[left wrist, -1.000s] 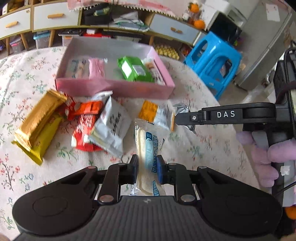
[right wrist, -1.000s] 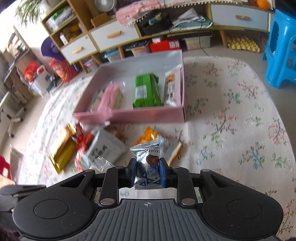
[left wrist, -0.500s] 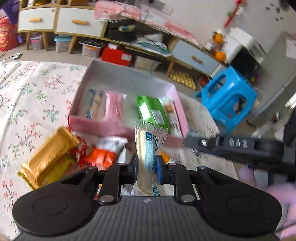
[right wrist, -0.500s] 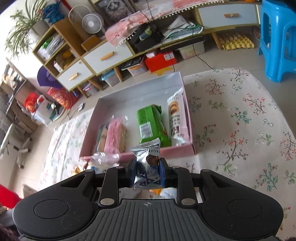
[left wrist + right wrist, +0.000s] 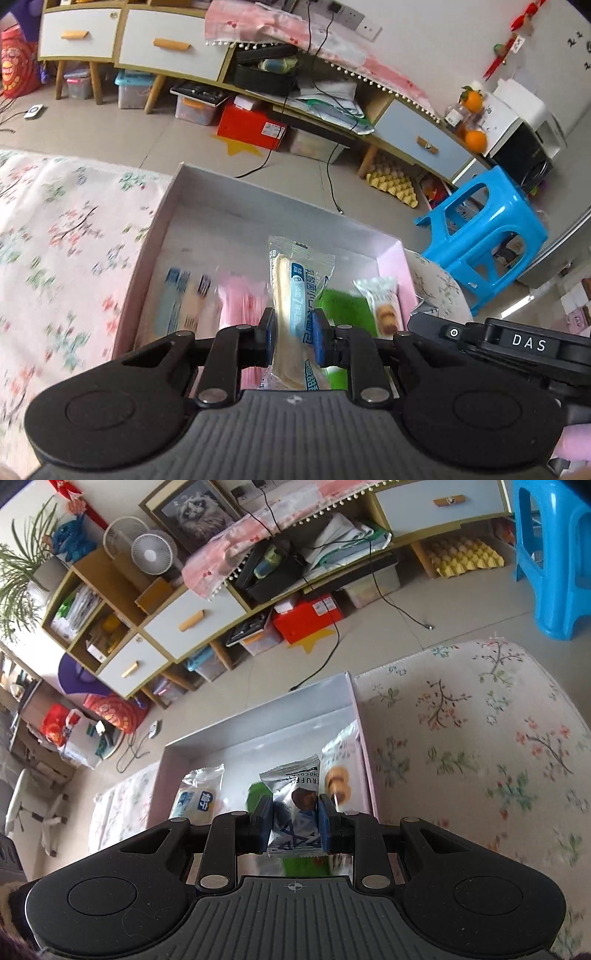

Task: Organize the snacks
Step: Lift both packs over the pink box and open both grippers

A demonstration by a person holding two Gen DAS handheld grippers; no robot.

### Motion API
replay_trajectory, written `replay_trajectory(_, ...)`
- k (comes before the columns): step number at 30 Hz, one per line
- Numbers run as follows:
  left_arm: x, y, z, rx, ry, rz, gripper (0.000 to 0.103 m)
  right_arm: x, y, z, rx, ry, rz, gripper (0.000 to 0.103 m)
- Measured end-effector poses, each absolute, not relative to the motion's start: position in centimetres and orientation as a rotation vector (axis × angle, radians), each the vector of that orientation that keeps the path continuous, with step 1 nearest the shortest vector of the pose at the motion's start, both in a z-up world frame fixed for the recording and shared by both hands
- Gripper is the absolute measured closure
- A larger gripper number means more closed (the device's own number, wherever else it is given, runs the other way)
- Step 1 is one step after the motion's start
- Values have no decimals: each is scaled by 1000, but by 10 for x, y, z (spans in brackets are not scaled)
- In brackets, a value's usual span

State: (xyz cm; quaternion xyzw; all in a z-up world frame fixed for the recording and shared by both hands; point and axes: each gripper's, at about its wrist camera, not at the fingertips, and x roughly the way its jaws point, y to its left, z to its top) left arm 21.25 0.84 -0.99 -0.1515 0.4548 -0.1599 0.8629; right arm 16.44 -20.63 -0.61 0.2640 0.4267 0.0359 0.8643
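My left gripper (image 5: pixel 293 338) is shut on a long clear bread packet with blue print (image 5: pixel 295 291), held upright above the pink box (image 5: pixel 147 254). My right gripper (image 5: pixel 293 821) is shut on a silver truffle chocolate packet (image 5: pixel 295 794), held over the same pink box (image 5: pixel 364 746). In the box lie a blue-and-white packet (image 5: pixel 177 306), a pink packet (image 5: pixel 240 299), a green packet (image 5: pixel 347 306) and a biscuit packet (image 5: pixel 384 306). The right gripper's black arm marked DAS (image 5: pixel 517 343) shows at the right of the left wrist view.
The box sits on a table with a floral cloth (image 5: pixel 480 757). Beyond the table's edge are a tiled floor, a blue plastic stool (image 5: pixel 484 236), a low cabinet with drawers (image 5: pixel 166 51), a red box (image 5: pixel 251 125) and loose cables.
Both grippers moved forward from above the loose snack pile to over the pink box, each still holding its packet. The pile has dropped out of view.
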Motion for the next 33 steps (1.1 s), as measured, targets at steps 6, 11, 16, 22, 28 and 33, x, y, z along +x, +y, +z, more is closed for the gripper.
replay_trajectory(6, 232, 0, -17, -312, 929, -369, 85, 193, -210, -19, 567, 895, 72, 79)
replay_trajectory(11, 244, -2, -23, -278, 949, -384, 85, 209, -214, -27, 572, 896, 65, 79)
replay_trajectory(16, 252, 0, -27, -276, 966, -403, 84, 219, -214, -30, 580, 890, 69, 78)
replay_trajectory(22, 255, -3, -30, -264, 980, -409, 84, 224, -210, -29, 576, 895, 69, 74)
replay_trajectory(28, 249, -3, -21, -259, 963, -425, 70, 218, -209, -26, 580, 895, 80, 62)
replay_trajectory(33, 243, -4, -11, -256, 953, -429, 48, 207, -211, -17, 577, 895, 73, 46)
